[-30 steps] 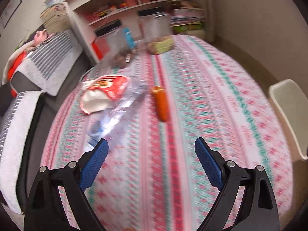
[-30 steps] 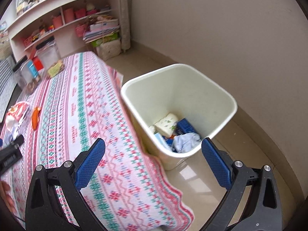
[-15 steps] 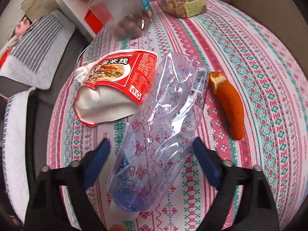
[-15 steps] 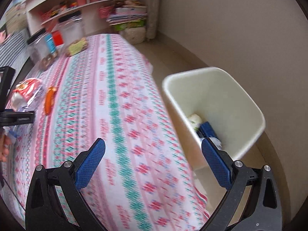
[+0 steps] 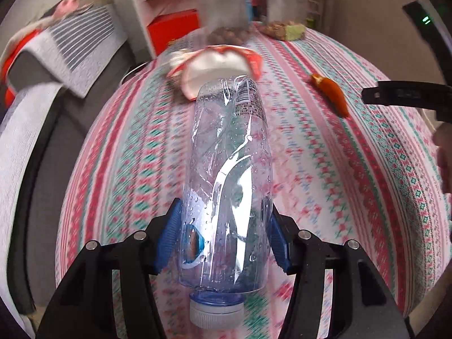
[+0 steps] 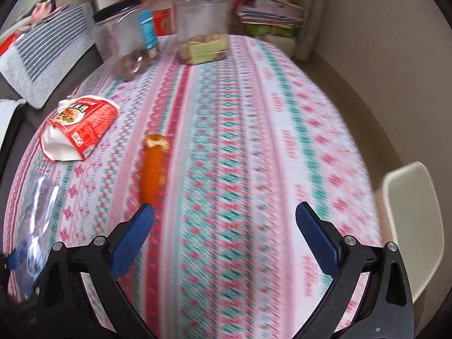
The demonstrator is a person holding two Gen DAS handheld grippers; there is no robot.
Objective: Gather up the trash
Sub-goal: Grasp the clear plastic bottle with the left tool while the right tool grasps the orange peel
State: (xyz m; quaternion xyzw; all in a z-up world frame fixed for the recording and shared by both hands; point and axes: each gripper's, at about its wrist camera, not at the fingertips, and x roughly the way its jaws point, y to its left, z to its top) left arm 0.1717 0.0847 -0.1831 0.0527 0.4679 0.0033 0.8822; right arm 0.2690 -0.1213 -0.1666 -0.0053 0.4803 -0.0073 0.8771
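My left gripper is shut on a crushed clear plastic bottle, cap toward the camera, held above the patterned tablecloth. The bottle also shows at the left edge of the right wrist view. A red and white food packet lies beyond it, also in the right wrist view. An orange carrot-like piece lies on the cloth just ahead of my right gripper's left finger; it also shows in the left wrist view. My right gripper is open and empty above the table.
Two clear jars with black lids stand at the table's far end. A cream waste bin stands beside the table on the right. Shelves line the back wall. A striped cushion lies at the left.
My left gripper closed on the bottle and lifted it. My right gripper swung left from the bin to over the table, near the orange piece.
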